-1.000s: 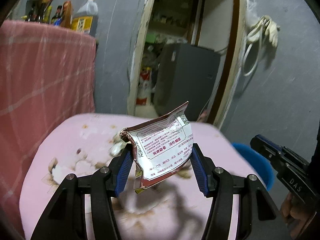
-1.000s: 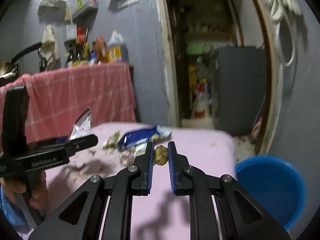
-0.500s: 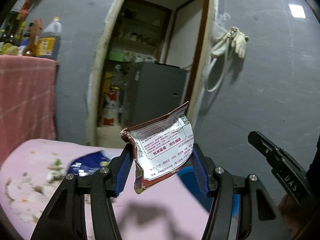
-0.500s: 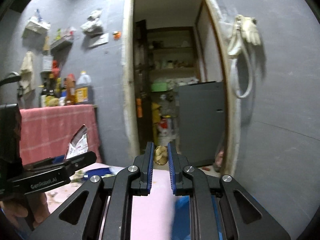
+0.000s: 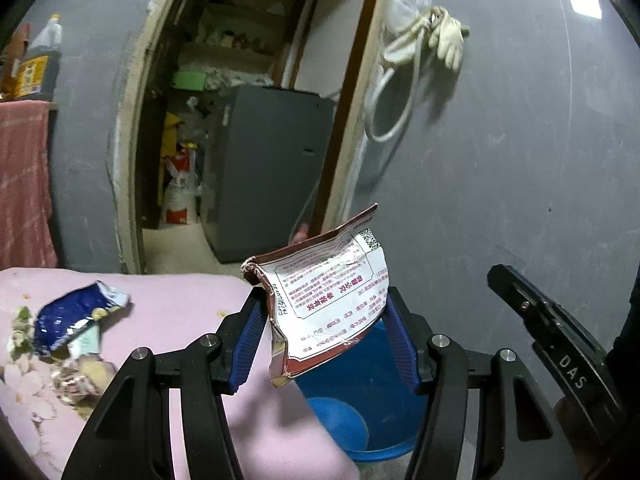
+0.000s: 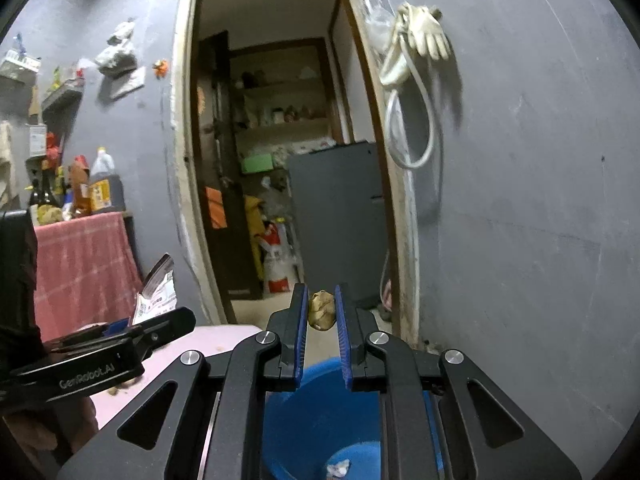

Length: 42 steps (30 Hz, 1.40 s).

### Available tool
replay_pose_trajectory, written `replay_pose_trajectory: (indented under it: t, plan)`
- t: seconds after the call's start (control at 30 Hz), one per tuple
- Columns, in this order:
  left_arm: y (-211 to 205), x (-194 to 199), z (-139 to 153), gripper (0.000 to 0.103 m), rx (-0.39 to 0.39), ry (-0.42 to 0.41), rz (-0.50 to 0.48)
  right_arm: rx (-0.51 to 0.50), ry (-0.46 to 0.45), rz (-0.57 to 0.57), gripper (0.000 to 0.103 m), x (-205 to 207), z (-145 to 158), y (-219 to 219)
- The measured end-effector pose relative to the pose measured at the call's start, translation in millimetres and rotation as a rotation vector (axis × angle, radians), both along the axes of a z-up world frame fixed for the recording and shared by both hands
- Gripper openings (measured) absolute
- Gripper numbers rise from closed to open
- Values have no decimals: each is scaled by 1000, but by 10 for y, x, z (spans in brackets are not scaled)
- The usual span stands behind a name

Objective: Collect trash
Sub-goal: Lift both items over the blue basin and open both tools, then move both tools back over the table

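Between the left hand-held gripper pads, a wrapper hangs above the blue bucket.

Grey wall, open doorway, grey cabinet.

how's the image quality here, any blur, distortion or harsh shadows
Left wrist view: fisheye bends the doorway; the printed packet is sharp; a ceiling light glares top right. Right wrist view: the wall gloves throw a hard shadow; the blue bucket below is partly hidden; corners are dark.
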<state>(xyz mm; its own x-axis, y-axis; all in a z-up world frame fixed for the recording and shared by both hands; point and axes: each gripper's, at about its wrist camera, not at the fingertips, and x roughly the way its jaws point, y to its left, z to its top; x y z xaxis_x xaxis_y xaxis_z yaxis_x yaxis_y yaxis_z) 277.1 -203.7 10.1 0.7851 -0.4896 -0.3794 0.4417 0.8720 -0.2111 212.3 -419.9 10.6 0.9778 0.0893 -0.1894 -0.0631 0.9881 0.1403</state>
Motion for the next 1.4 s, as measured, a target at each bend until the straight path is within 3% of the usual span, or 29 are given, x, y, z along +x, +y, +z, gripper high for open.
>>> replay_pose_trajectory:
  t: [0.27,0.47,0.6,0.93,1.13,1.23,1.3,1.4]
  plan:
    - [-201,317,-208,54,-4,183,-51,71,127,-14,13,223,-215,-257]
    - [-246,480,-327,55,-36,290,-57,148,174,2,13,289,-293,-403]
    - [-251,539,-347,64,-51,314,-62,181,193,4,13,334,-318,-454]
    - [-145,493,-330,68,-63,291,-5,200,218,18,23,400,-348,-463]
    - [5,413,-198,70,-59,258,53,200,180,17,51,348,-309,-431]
    - [102,316,-84,78,-38,202,81,189,131,24,59,276,-242,-385]
    - [179,247,-35,81,-32,163,103,174,100,29,74,231,-191,-338]
    - [338,127,54,92,-13,100,150,160,37,46,82,155,-108,-257]
